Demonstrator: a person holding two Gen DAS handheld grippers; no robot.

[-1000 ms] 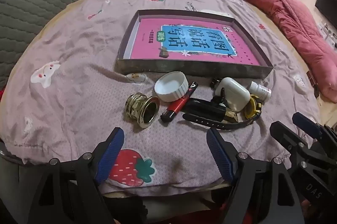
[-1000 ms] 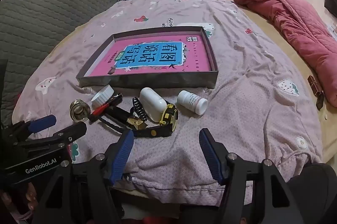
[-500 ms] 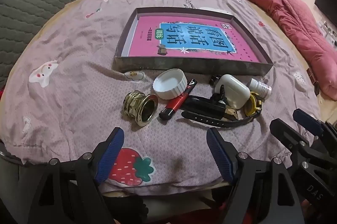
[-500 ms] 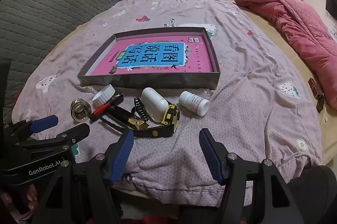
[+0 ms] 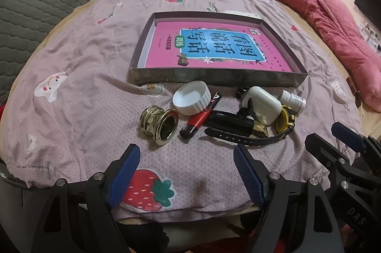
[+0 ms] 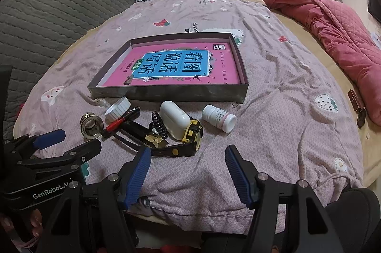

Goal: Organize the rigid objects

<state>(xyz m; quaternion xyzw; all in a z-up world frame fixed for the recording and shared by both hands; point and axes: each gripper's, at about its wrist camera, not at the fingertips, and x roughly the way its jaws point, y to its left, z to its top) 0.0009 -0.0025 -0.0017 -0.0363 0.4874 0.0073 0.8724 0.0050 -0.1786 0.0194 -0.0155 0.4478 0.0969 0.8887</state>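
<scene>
two grippers are hovering over the near edge of the bed [image 5: 71, 67], the left gripper [image 5: 184, 173] and the right gripper [image 6: 188, 168] both with fingers spread wide and pinching nothing. several rigid items are lying bunched just in front of the shallow box [image 5: 214, 76], which is sitting open-topped (likely the place meant to receive them) with a pink book [image 5: 214, 48] flat inside. the gold metal fitting [image 5: 160, 123] is resting on its side nearest the left gripper, apart from the white cap [image 5: 191, 98] and the red lighter [image 5: 201, 116]. the white case [image 6: 175, 119] is leaning on the yellow-and-black watch [image 6: 193, 136], and the small white bottle [image 6: 219, 118] is lying just to its right, closest to the right gripper. nothing is in the box yet besides the book.
</scene>
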